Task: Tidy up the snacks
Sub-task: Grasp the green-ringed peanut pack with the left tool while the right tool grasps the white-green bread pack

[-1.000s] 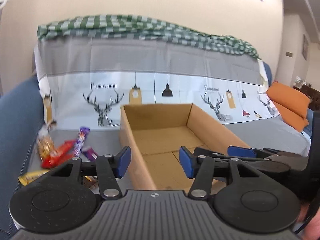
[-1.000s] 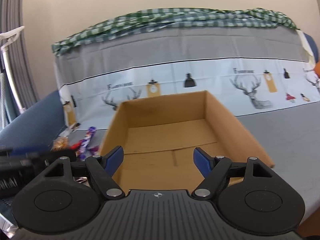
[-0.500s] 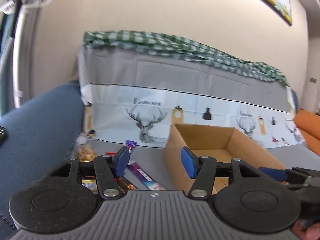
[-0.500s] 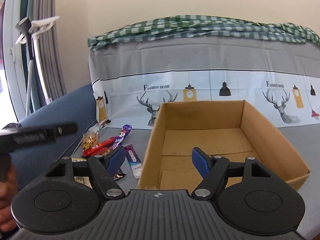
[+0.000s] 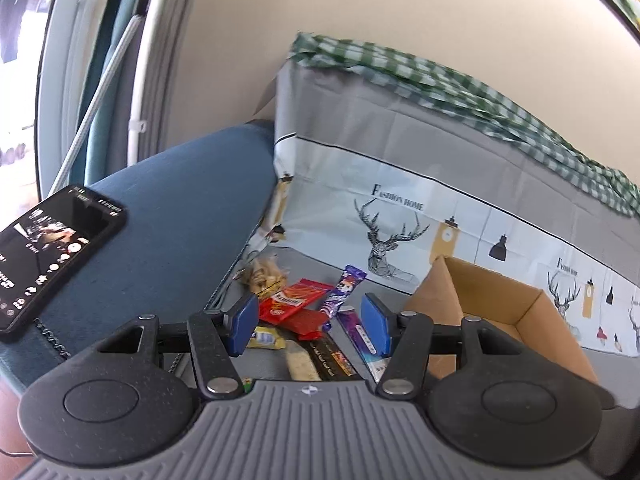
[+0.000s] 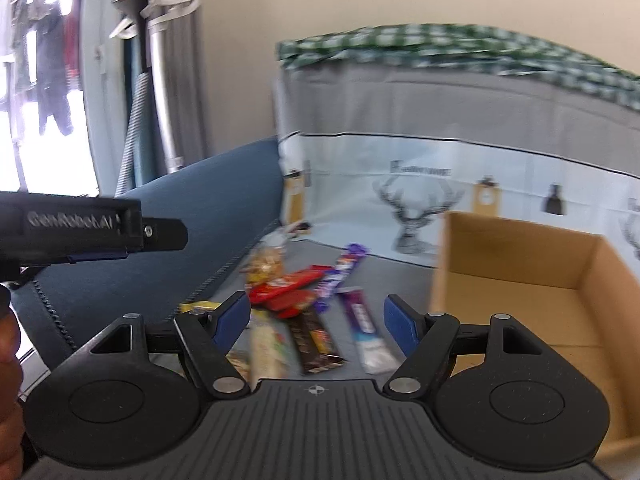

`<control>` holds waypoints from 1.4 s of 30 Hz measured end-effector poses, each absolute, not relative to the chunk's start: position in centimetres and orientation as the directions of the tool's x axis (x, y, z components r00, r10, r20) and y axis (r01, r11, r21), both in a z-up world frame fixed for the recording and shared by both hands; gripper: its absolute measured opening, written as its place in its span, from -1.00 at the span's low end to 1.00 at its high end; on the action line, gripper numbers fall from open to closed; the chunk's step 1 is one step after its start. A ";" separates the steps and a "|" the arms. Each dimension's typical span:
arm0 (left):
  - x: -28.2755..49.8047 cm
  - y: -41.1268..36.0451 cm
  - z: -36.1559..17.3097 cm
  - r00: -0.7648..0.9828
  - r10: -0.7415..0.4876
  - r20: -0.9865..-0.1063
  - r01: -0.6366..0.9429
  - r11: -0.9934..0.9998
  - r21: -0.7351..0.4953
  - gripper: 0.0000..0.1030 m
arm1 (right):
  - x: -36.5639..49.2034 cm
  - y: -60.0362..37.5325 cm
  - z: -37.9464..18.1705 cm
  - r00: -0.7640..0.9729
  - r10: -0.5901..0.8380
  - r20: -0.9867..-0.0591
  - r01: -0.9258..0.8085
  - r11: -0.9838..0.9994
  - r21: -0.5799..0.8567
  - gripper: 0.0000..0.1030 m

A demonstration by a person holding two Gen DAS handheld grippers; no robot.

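Left wrist: grey sofa seat (image 5: 316, 268); blue armrest (image 5: 168, 216); beige wall (image 5: 400, 8).

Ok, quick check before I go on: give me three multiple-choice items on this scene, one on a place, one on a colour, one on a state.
1. Where do the snacks lie relative to the cardboard box?
A. Inside it
B. On the grey cover to its left
C. On the armrest

2. What colour is the wrapper lying nearest the box, the long wrapper?
A. Purple and white
B. Green
C. Orange

3. How do the left gripper and right gripper stand?
A. Both shut on snacks
B. One holds the phone
C. Both open, holding nothing

Answers: 1 B, the pile sits on the cover between the blue armrest and the box. 2 A, purple top with a white end. 3 C, the jaws stand apart with only the snacks lying beyond them.
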State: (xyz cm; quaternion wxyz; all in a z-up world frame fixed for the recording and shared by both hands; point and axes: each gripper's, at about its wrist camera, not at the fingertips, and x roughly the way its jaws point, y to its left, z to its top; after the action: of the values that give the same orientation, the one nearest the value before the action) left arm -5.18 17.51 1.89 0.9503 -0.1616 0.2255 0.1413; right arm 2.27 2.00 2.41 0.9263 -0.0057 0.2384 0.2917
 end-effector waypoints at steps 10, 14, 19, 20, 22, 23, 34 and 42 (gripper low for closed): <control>-5.3 20.6 1.3 0.805 0.181 -0.565 -0.386 0.883 -0.267 0.20 | 4.3 4.9 -0.5 0.638 0.610 -0.470 -0.600 0.776 0.193 0.49; -5.1 20.7 -0.1 0.770 0.158 -0.618 -0.393 0.880 -0.266 0.20 | 4.5 5.7 -1.4 0.615 0.618 -0.490 -0.608 0.767 0.204 0.49; -4.5 22.4 -3.1 0.693 0.115 -0.712 -0.465 0.826 -0.319 -0.30 | 4.5 7.8 -2.4 0.598 0.573 -0.561 -0.619 0.775 0.131 0.48; -4.4 22.4 -3.5 0.683 0.116 -0.721 -0.472 0.823 -0.314 -0.30 | 4.8 8.0 -2.7 0.589 0.569 -0.574 -0.614 0.777 0.141 0.48; -4.0 22.3 -4.4 0.660 0.100 -0.744 -0.473 0.826 -0.308 -0.30 | 5.6 8.6 -3.5 0.558 0.564 -0.609 -0.607 0.778 0.164 0.48; -3.8 22.1 -4.8 0.650 0.096 -0.754 -0.472 0.829 -0.301 -0.30 | 5.9 9.0 -3.9 0.562 0.549 -0.619 -0.597 0.787 0.155 0.47; -3.7 23.5 -6.4 0.622 0.109 -0.775 -0.507 0.810 -0.294 -0.14 | 6.5 10.6 -6.9 0.510 0.494 -0.705 -0.591 0.796 0.130 -0.51; -3.6 24.1 -7.0 0.624 0.076 -0.778 -0.516 0.788 -0.336 -0.09 | 3.5 8.6 -4.5 0.574 0.472 -0.669 -0.640 0.769 -0.007 -1.00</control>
State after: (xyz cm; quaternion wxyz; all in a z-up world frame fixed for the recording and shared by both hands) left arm -3.57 24.12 -6.99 0.8577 -0.2758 0.3981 0.1725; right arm 3.50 8.59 -4.52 0.8784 -0.1250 0.3358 0.3163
